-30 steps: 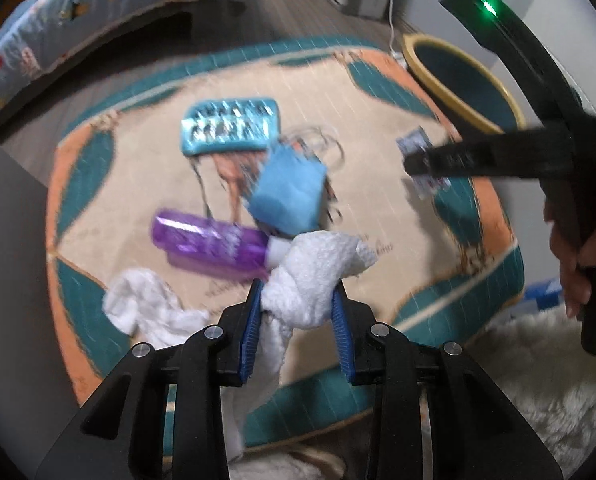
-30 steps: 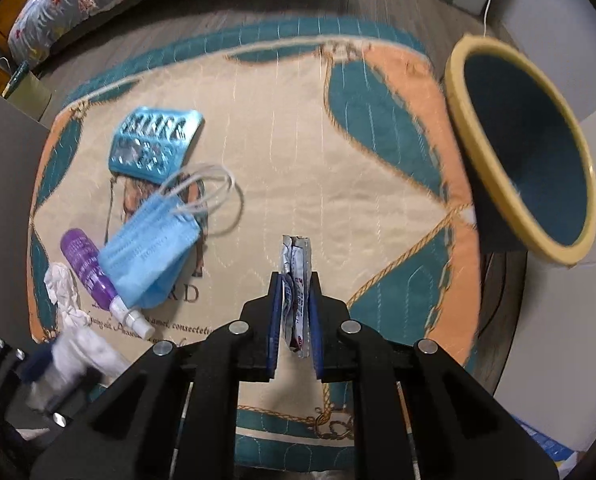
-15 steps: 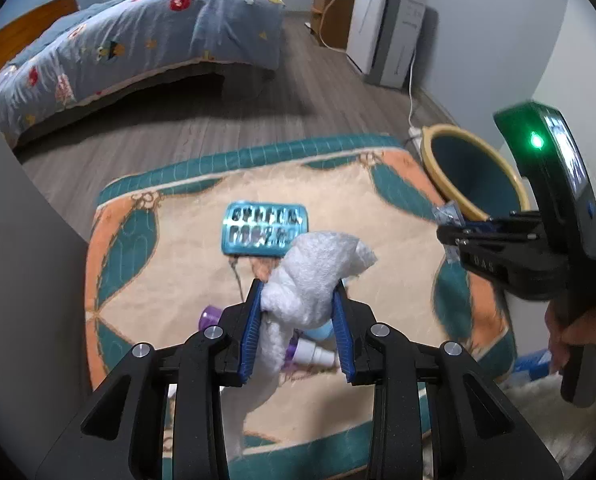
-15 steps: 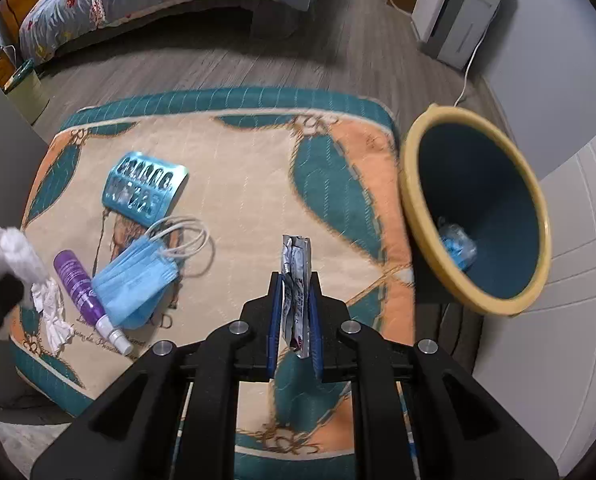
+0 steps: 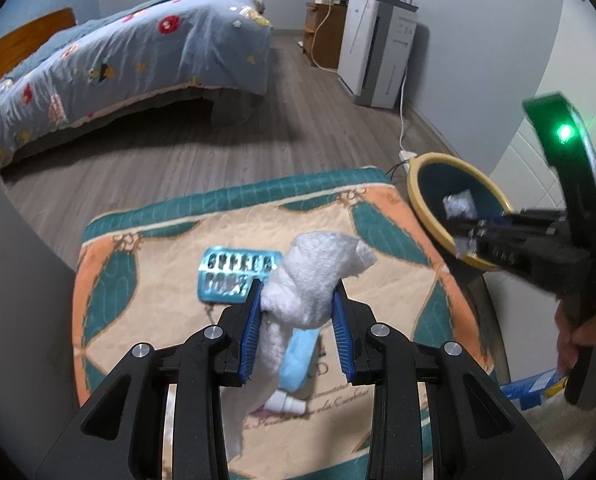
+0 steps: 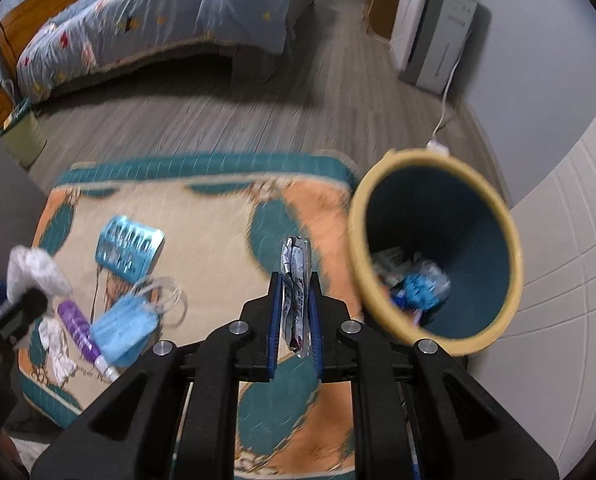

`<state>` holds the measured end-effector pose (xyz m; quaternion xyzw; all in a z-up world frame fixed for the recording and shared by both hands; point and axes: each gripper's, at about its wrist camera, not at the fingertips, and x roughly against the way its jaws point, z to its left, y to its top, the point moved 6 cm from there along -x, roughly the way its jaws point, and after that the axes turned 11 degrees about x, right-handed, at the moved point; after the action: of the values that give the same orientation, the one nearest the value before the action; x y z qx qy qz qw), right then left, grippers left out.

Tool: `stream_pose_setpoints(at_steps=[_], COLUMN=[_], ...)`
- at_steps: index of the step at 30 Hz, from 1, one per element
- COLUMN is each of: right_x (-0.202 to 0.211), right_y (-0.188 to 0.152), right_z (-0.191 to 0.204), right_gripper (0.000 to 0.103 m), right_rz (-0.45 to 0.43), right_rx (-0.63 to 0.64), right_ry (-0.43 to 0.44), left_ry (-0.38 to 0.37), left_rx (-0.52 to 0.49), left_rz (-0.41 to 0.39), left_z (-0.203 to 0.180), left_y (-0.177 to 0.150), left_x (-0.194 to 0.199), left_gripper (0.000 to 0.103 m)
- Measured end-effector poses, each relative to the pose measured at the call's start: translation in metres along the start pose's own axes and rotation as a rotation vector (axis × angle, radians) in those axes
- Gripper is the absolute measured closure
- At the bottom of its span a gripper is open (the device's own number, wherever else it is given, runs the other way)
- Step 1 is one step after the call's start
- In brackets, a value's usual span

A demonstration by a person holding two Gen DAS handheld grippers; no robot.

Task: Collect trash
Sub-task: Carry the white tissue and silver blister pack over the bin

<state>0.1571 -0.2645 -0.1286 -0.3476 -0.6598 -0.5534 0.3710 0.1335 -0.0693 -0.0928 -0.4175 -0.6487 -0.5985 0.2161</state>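
Both risen off rug (image 6: pixel 217 216) | left gripper (image 5: pixel 298 308) still clamps tissue (image 5: pixel 314 268) | right gripper (image 6: pixel 295 304) still clamps wrapper (image 6: pixel 295 276)

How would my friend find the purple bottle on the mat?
Look at the patterned mat beside the yellow-rimmed bin. Near its left edge, the purple bottle lies between crumpled white tissue and a blue face mask. It is the only purple thing.

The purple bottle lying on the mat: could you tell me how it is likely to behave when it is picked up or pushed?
The purple bottle lies on its side and looks round, so a push would probably roll it. It seems small, smooth plastic, so likely light and perhaps slippery. The blue face mask lies against it and may shift too.
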Motion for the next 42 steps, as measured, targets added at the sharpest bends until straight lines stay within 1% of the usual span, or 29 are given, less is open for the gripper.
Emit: stream_pose_setpoints(at_steps=[6, 11, 16, 20, 28, 32, 36, 38, 42], right_x=[0.023, 0.03, 0.033, 0.027, 0.004, -0.01, -0.024, -0.033, -0.044], right_y=[0.021, 0.026, 0.029, 0.024, 0.008, -0.005, -0.018, -0.024, -0.031], right_z=[-0.041, -0.066, -0.095, -0.119, -0.161, -0.188, -0.205, -0.211, -0.22], right_gripper=[0.091, 0.091, 0.091, 0.091, 0.091, 0.091, 0.091, 0.091, 0.091], right_rz=[-0.086, -0.105, -0.118, -0.101, -0.045, -0.009, 0.025, 0.048, 0.068], right_rx=[-0.018, -0.025, -0.042, -0.072, -0.125, -0.188, -0.251, -0.271, -0.296], right_ry=[-0.038, -0.044, -0.045, -0.031, -0.044, -0.04, -0.042, -0.046, -0.051], left_ry=[0.008, 0.009, 0.01, 0.008, -0.037, -0.067, -0.092, -0.111, -0.175], left_rx=[-0.019, -0.039, -0.073, -0.124, -0.205, -0.215, -0.234, -0.247, -0.26], left_rz=[-0.036, -0.04, -0.033, -0.034, -0.033, -0.028, -0.011, -0.003, 0.025], left_z=[-0.014, -0.025, -0.044, -0.063, -0.106, -0.126, -0.144, -0.155, -0.178], left_y=[0.009, 0.013, 0.013, 0.013, 0.017, 0.018, 0.013, 0.01, 0.008], left_x=[-0.003, -0.01, -0.02, -0.026, -0.04, -0.052, -0.065, -0.071, -0.08], left_gripper=[0.069, 0.069, 0.068, 0.068, 0.068, 0.068, 0.068, 0.068, 0.068])
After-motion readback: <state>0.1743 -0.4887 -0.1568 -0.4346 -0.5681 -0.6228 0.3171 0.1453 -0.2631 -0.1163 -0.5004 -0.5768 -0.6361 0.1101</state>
